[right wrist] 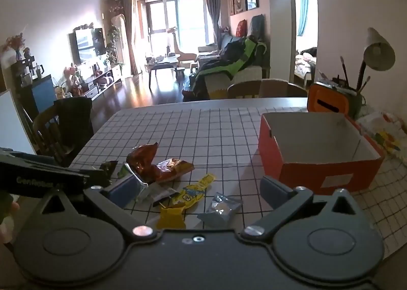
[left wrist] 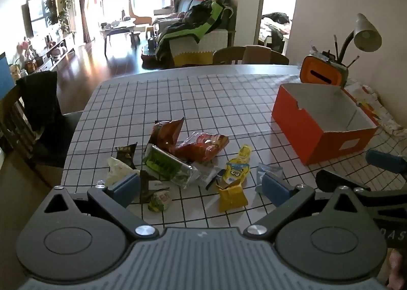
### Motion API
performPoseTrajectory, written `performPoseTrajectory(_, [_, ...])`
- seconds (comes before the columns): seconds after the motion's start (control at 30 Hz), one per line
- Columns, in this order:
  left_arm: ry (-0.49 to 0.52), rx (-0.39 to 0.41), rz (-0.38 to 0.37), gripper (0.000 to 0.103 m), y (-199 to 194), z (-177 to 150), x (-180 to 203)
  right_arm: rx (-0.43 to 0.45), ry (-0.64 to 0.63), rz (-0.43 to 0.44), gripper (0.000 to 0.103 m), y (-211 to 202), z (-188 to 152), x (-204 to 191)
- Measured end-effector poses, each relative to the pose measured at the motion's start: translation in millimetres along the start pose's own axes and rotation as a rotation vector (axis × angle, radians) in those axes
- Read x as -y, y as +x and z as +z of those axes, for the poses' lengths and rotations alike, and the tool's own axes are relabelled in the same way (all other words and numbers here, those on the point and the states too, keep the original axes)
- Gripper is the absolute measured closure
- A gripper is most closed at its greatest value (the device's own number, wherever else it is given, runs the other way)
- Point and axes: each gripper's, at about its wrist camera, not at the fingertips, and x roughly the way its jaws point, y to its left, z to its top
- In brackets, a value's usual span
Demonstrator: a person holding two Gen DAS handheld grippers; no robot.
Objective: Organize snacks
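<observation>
Several snack packets lie in a loose heap on the checked tablecloth (left wrist: 203, 102): two red-brown bags (left wrist: 201, 146), a green foil pack (left wrist: 165, 166), a yellow cartoon pouch (left wrist: 237, 168), a folded yellow packet (left wrist: 232, 194) and a small silver sachet (right wrist: 220, 210). An orange cardboard box (left wrist: 323, 122), open-topped with a bare white inside, stands to the right. My left gripper (left wrist: 201, 188) hovers open over the near side of the heap, nothing between its fingers. My right gripper (right wrist: 198, 189) is open too, above the yellow pouch (right wrist: 193, 192) and the sachet, left of the box (right wrist: 320, 152).
An orange tissue holder (left wrist: 321, 74), a pen pot and a desk lamp (left wrist: 363, 35) crowd the table's far right corner beside patterned paper. Chairs stand at the far edge (left wrist: 250, 55) and the left side (left wrist: 38, 122). A hand shows at the left edge of the right wrist view.
</observation>
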Motion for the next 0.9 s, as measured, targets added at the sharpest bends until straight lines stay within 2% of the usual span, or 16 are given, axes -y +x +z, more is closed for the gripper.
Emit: performPoseTrajectory(0.9, [0.020, 0.026, 0.003, 0.000, -9, 15, -1, 0.020, -0.015, -0.011, 0.000, -4, 14, -5])
